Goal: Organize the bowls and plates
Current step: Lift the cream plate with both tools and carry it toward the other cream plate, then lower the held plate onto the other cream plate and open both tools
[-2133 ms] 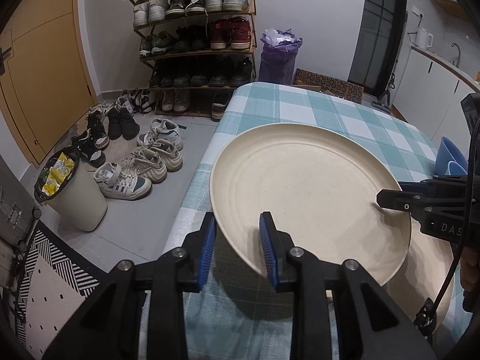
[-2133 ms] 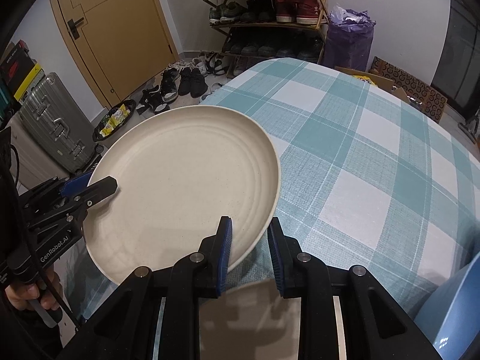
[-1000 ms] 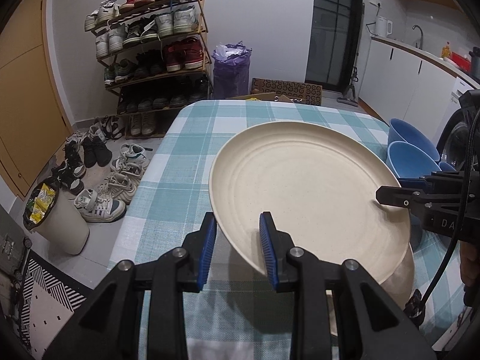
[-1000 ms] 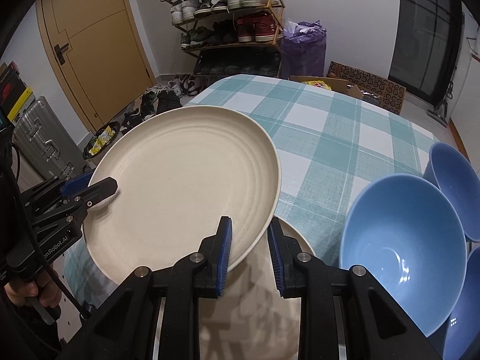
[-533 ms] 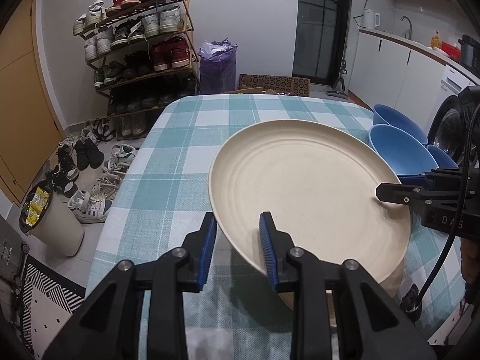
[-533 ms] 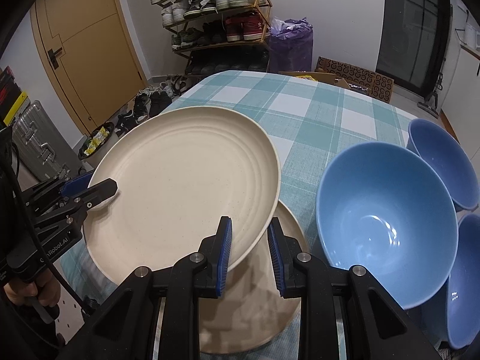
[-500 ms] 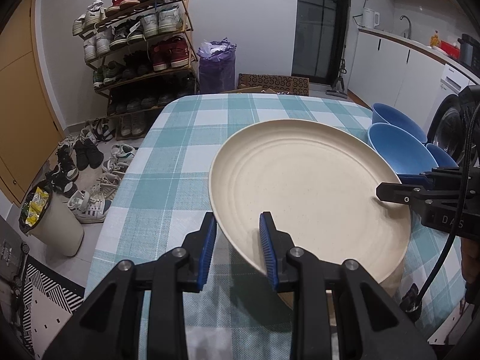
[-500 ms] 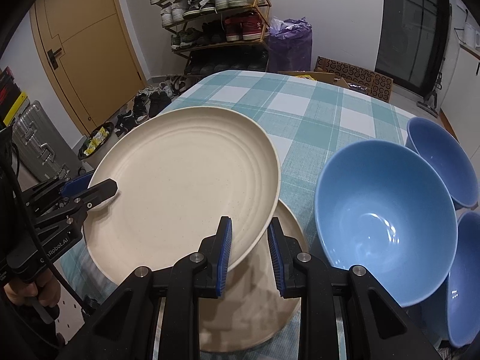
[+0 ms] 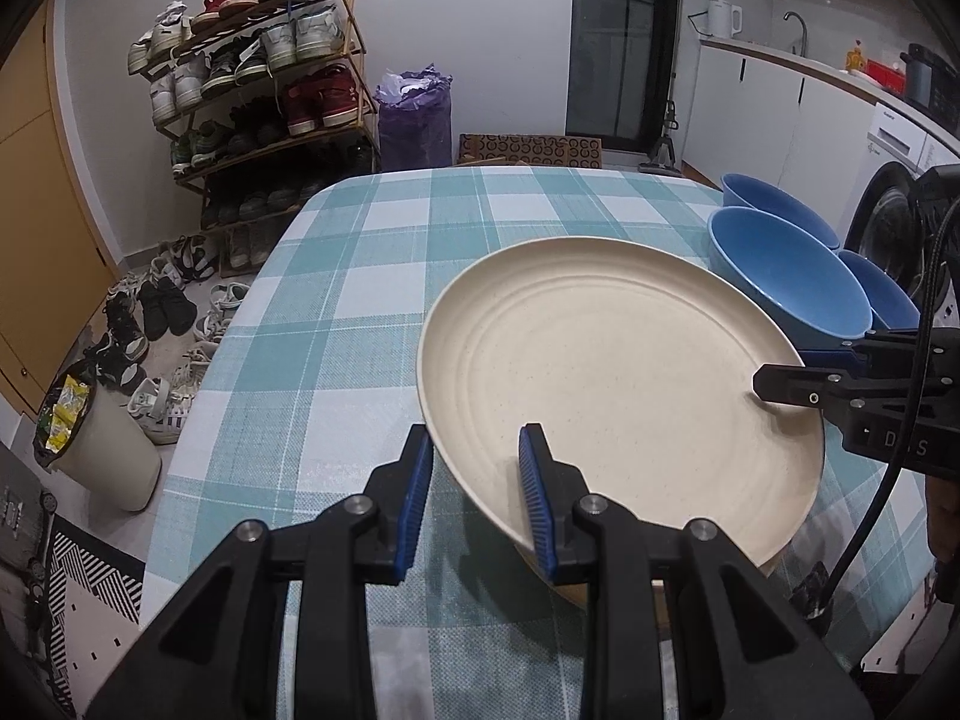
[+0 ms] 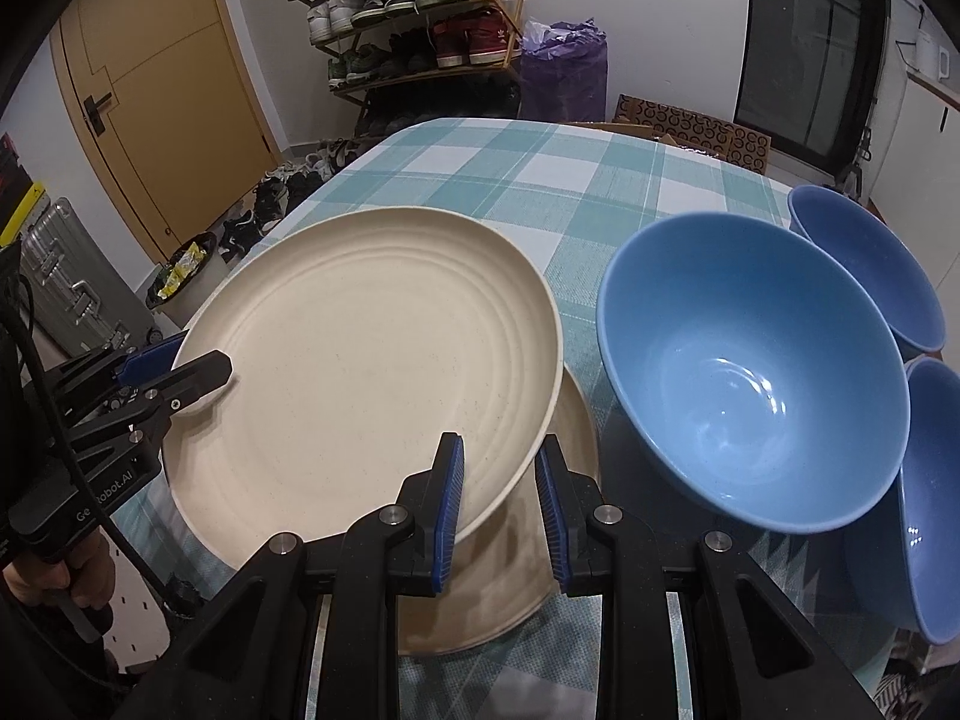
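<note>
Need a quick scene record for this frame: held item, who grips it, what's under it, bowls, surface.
held: plate, cream, tilted, off the table
left gripper: jaws around the plate's near-left rim
right gripper: jaws around the opposite rim
below: second plate, cream, flat on the table, partly covered by the held one
bowls: three bowls, blue, empty, clustered right of the plates
surface: table with teal checked cloth
</note>
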Demonstrator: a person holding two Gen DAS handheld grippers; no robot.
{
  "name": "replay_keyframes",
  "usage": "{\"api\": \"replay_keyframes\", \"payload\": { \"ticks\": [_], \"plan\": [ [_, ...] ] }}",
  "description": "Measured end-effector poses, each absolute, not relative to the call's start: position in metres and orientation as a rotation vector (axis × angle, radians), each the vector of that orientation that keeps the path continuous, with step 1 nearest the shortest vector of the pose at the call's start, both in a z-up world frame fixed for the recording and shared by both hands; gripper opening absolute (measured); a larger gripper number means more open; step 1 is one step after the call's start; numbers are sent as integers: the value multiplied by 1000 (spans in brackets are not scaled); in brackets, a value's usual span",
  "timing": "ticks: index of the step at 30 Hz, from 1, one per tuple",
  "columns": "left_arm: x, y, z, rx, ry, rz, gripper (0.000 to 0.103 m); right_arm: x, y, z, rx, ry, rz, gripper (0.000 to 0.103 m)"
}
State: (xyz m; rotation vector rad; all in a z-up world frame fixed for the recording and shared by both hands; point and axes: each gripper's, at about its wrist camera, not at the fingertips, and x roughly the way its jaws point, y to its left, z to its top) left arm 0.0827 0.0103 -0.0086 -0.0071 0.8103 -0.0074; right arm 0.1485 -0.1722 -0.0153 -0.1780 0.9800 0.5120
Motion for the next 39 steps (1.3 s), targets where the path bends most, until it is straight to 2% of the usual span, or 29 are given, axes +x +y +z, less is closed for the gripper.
{"api": "replay_keyframes", "payload": {
  "ticks": [39],
  "plan": [
    [79,-15,-33,70,863,-33,28,137,-184,-39,-213,1007,442,25]
  ]
}}
